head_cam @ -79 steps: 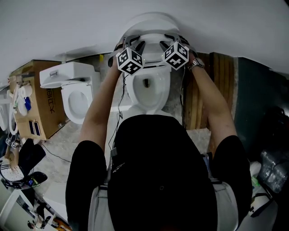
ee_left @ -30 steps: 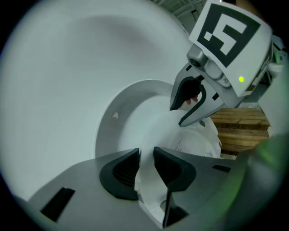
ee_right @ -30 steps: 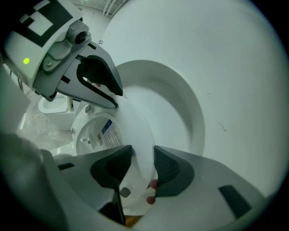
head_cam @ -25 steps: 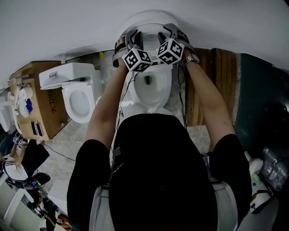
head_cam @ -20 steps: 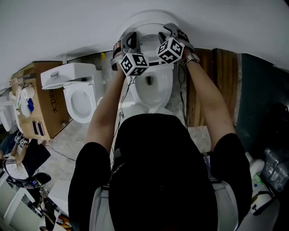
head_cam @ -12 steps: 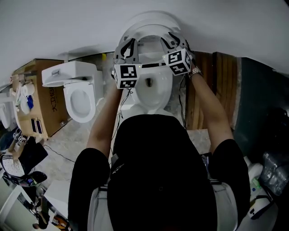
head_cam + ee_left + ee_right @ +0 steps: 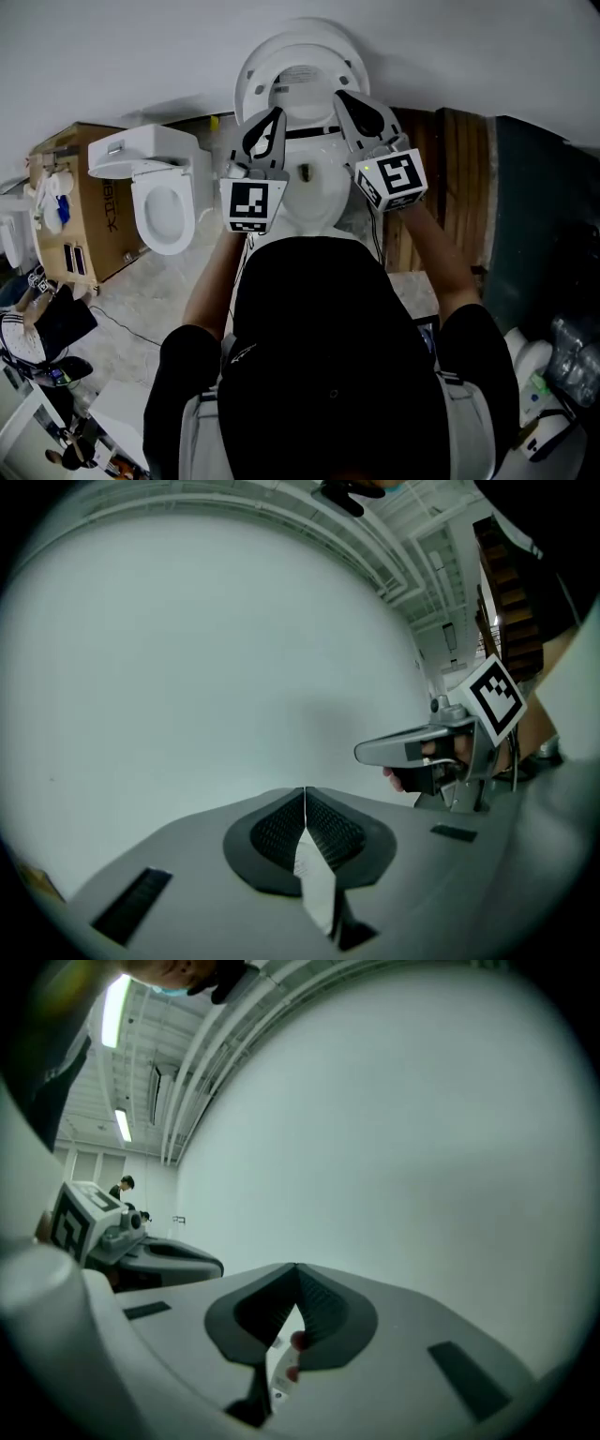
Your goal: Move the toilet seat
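Observation:
The white toilet seat (image 7: 298,77) stands raised with its lid, leaning on the white wall behind the bowl (image 7: 317,197). My left gripper (image 7: 270,117) hovers above the bowl's left side, short of the seat and apart from it, jaws shut on nothing. My right gripper (image 7: 349,101) hangs above the bowl's right side; its jaws have just closed, also with nothing between them. In the left gripper view the shut left gripper (image 7: 305,794) faces bare wall, with the right gripper (image 7: 422,750) beside it. The right gripper (image 7: 295,1271) likewise faces the wall.
A second white toilet (image 7: 161,192) stands to the left beside a cardboard box (image 7: 80,202). Wooden boards (image 7: 455,178) lean at the right, next to a dark panel. Bags and clutter lie at the lower left and lower right.
Both grippers have drawn back from the seat's rim toward the person and risen, rolling as they went. Their jaws have shut. The seat stays upright against the wall.

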The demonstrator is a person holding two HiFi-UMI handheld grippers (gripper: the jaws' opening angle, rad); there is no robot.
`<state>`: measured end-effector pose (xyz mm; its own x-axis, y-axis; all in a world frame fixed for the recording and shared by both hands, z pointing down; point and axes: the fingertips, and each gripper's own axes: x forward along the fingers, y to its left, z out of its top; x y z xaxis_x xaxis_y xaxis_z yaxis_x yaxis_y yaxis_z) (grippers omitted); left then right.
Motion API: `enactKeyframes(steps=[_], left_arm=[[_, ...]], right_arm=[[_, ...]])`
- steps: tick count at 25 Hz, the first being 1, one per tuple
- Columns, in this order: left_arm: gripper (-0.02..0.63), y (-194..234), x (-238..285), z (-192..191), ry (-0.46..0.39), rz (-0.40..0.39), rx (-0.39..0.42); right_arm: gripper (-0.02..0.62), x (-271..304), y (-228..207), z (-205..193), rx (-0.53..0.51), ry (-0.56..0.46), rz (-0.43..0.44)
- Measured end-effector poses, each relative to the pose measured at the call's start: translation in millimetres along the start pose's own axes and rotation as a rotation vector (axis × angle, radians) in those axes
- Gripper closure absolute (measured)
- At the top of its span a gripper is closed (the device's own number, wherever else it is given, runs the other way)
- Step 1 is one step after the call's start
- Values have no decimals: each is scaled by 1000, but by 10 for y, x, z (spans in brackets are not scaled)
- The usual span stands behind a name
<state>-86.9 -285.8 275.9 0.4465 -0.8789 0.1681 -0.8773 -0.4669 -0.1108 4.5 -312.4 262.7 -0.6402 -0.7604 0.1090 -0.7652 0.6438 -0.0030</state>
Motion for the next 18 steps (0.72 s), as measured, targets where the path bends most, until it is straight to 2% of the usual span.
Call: enactKeyframes(steps=[3, 8, 14, 18], left_arm=[[594, -209, -269, 168, -27, 2, -8], [594, -519, -645, 409, -68, 18, -19], [594, -845, -1065, 374, -65, 64, -45], [594, -1030, -1382, 240, -31, 84, -59]], right_arm=[[581, -344, 111, 264, 37, -78, 7], [581, -867, 330, 558, 18, -150, 28], [581, -1378, 639, 526, 48, -169, 81], [581, -1697, 776, 425, 80, -136, 76]])
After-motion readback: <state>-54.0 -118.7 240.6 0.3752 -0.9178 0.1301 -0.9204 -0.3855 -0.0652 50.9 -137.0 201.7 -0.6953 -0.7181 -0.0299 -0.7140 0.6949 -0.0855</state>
